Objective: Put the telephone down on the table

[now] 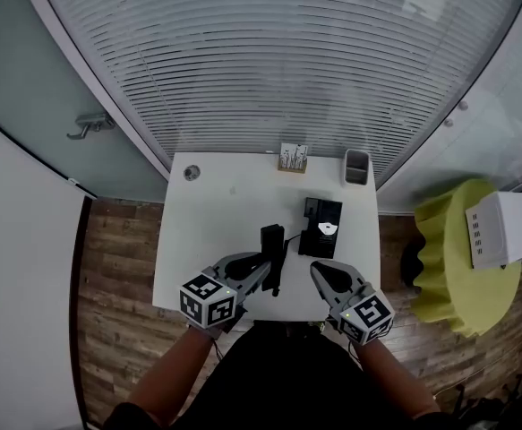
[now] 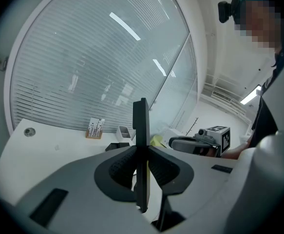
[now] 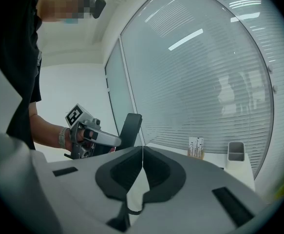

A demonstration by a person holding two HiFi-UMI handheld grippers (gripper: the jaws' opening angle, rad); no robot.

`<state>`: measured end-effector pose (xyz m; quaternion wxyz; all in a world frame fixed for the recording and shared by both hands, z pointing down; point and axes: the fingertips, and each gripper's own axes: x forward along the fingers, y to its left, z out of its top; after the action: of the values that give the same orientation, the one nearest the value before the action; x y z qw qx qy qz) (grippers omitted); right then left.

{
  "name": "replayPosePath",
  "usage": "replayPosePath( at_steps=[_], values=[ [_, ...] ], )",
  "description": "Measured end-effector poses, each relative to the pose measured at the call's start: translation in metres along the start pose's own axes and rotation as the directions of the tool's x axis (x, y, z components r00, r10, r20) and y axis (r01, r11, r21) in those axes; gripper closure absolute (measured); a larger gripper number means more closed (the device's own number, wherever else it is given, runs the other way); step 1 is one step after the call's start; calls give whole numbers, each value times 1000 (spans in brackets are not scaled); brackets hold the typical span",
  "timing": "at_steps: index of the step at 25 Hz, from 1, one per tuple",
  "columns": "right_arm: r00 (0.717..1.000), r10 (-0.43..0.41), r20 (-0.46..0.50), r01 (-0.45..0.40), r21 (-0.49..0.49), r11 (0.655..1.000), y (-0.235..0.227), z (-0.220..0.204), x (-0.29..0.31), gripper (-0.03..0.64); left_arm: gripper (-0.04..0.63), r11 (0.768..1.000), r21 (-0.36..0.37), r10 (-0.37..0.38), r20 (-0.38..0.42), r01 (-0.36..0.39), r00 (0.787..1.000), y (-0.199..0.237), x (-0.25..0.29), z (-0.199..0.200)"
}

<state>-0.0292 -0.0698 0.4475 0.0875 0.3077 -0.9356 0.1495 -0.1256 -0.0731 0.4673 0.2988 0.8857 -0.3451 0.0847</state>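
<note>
Left tongs (image 2: 142,162) clamp the phone (image 2: 141,123) upright; right tongs (image 3: 142,152) are together. Holder (image 1: 292,168) with cards (image 1: 293,154) at the surface's (image 1: 216,240) 12 o'clock, cup (image 1: 356,167) at 1.

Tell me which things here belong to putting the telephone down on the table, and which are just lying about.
Job in hand:
- handset, clamped in the left hand-held gripper
- table
- base

Lying about:
- card stand
- grey cup
- yellow stool with a white box
- right hand-held gripper, shut and empty
</note>
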Motion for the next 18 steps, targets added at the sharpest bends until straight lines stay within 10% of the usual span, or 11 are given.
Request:
replayPosePath(
  at_steps=[18],
  values=[
    [998, -14, -63, 13, -10, 1000, 6, -28, 81, 595, 517, 1000, -28, -7, -50, 5, 999, 85, -9, -20]
  ],
)
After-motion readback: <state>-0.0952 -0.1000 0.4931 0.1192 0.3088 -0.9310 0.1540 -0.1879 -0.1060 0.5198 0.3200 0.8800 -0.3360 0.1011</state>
